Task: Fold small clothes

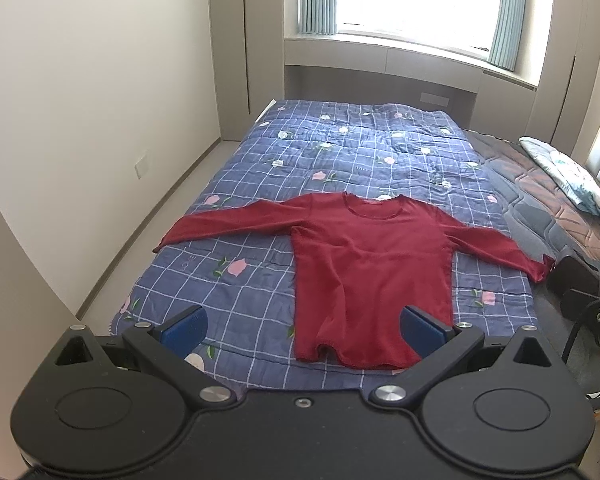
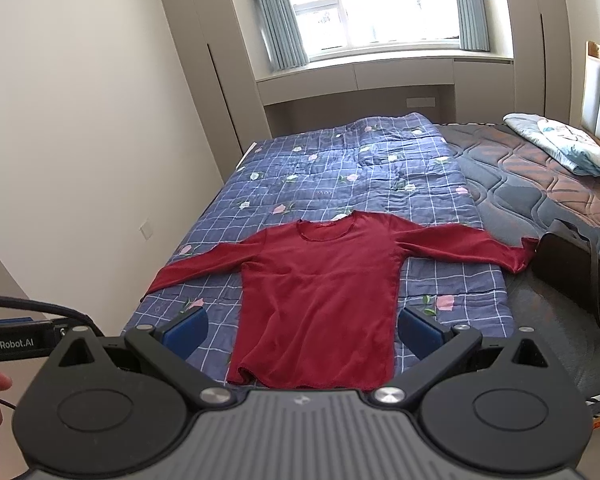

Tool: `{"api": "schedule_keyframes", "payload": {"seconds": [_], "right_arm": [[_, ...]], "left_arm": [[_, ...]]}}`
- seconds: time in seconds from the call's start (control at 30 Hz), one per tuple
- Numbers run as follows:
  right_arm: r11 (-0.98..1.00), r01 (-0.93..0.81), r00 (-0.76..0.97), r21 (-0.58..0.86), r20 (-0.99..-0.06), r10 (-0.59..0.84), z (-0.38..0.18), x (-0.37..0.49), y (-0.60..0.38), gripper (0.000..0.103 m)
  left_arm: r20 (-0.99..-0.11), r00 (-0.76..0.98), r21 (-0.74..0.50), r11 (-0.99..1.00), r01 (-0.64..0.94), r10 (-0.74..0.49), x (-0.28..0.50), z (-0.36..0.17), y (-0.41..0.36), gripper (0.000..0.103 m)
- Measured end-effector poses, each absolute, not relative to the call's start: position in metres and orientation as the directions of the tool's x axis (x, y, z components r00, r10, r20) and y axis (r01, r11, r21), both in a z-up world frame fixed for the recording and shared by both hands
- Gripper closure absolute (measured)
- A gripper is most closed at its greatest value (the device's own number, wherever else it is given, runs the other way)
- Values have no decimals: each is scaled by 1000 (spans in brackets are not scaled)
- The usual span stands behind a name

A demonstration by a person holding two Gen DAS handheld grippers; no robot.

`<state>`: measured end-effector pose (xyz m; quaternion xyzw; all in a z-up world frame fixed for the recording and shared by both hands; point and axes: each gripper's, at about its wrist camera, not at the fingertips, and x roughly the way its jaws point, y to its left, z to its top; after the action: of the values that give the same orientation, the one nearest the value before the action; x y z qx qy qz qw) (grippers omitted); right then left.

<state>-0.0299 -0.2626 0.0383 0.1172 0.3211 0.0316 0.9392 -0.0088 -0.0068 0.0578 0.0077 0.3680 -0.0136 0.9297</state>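
Observation:
A dark red long-sleeved shirt (image 1: 372, 272) lies flat and face up on a blue checked floral quilt (image 1: 340, 148), both sleeves spread out sideways, hem toward me. It also shows in the right wrist view (image 2: 320, 292). My left gripper (image 1: 304, 330) is open and empty, held above the shirt's hem with its blue pads (image 1: 184, 330) wide apart. My right gripper (image 2: 302, 330) is open and empty too, above the hem, its blue pads (image 2: 420, 330) wide apart.
The quilt (image 2: 340, 168) covers the left part of a bed; a bare dark mattress (image 2: 540, 200) shows on the right with a folded pale pillow (image 2: 564, 148) and a black bag (image 2: 576, 276) near the right sleeve cuff. A wall and floor strip run along the left.

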Motion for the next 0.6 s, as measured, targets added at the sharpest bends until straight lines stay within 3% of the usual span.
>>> {"api": "schedule_keyframes", "payload": {"seconds": [0.6], "right_arm": [[968, 18, 777, 249, -613, 143, 34, -27, -268, 0]], "left_arm": [[-699, 715, 5, 1000, 30, -18, -5, 58, -10, 1]]}}
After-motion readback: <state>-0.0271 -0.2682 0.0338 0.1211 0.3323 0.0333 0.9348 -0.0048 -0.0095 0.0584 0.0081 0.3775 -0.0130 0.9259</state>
